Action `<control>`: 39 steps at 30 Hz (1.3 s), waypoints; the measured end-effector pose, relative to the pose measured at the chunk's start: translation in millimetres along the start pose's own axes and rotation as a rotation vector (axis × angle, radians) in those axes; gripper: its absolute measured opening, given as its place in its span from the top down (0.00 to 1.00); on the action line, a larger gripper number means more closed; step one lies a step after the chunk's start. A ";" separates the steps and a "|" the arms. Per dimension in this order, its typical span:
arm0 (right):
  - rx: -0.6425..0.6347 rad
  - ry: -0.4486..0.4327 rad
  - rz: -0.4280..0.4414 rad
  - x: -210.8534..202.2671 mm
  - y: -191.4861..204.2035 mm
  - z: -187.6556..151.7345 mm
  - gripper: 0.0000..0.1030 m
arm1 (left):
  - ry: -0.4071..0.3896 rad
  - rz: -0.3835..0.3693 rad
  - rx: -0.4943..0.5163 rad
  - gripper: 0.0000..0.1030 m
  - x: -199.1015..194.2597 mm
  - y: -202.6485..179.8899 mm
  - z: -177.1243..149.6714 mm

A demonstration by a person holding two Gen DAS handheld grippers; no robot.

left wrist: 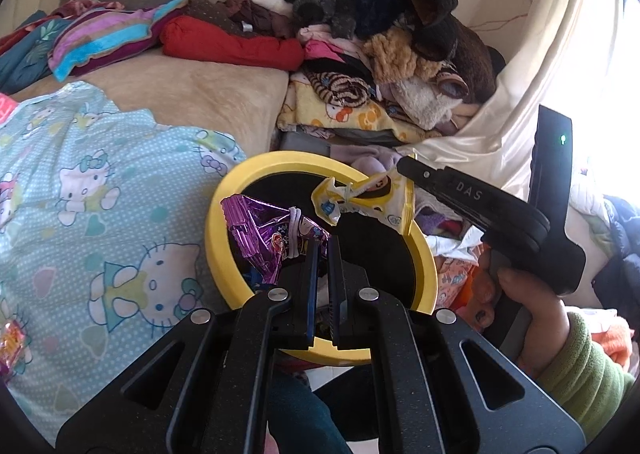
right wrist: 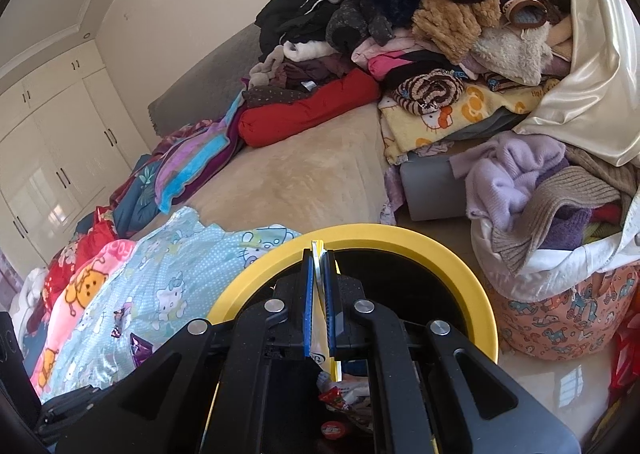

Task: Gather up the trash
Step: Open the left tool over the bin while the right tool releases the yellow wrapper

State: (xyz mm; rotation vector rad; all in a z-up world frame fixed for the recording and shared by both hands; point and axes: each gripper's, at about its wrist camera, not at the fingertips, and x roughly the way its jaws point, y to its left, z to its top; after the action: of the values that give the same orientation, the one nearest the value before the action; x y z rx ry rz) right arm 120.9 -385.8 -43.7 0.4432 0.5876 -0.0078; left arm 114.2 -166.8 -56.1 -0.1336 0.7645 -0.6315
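My left gripper [left wrist: 323, 244] is shut on a crumpled purple foil wrapper [left wrist: 264, 238] and holds it over the yellow-rimmed trash bin [left wrist: 424, 254]. My right gripper [right wrist: 319, 254] is shut on a yellow snack wrapper [right wrist: 320, 338] above the same bin [right wrist: 480, 302]. In the left wrist view the right gripper [left wrist: 404, 164] reaches in from the right with the yellow wrapper [left wrist: 368, 196] hanging over the bin opening. Trash, including a red wrapper [right wrist: 334, 400], lies inside the bin. Small purple wrappers [right wrist: 140, 348] lie on the blue Hello Kitty blanket [right wrist: 168, 278].
A bed with a beige cover [left wrist: 192, 90] holds a big pile of clothes [left wrist: 360, 26] at the back. A basket of clothes [right wrist: 560, 294] stands right of the bin. An orange wrapper [left wrist: 12, 338] lies on the blanket's left edge. White wardrobes [right wrist: 52, 142] stand far left.
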 end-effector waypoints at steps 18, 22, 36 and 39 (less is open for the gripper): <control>0.035 0.028 -0.027 9.0 -18.9 -2.6 0.95 | 0.075 -0.009 0.035 0.98 37.4 -5.4 -1.6; 0.042 0.036 -0.029 11.2 -22.3 -3.5 0.95 | 0.086 -0.009 0.040 0.98 43.4 -7.0 -3.2; 0.083 0.059 -0.022 16.3 -32.7 -5.3 0.92 | 0.109 -0.011 0.044 0.95 56.5 -8.9 -4.4; 0.081 0.064 -0.028 17.0 -33.4 -5.1 0.87 | 0.106 -0.002 0.038 0.79 56.3 -8.2 -4.6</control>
State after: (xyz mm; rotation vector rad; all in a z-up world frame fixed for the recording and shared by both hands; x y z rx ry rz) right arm 128.0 -412.0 -70.0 0.5155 0.6580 -0.0447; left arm 137.9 -205.5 -90.8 -0.0666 0.8538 -0.6585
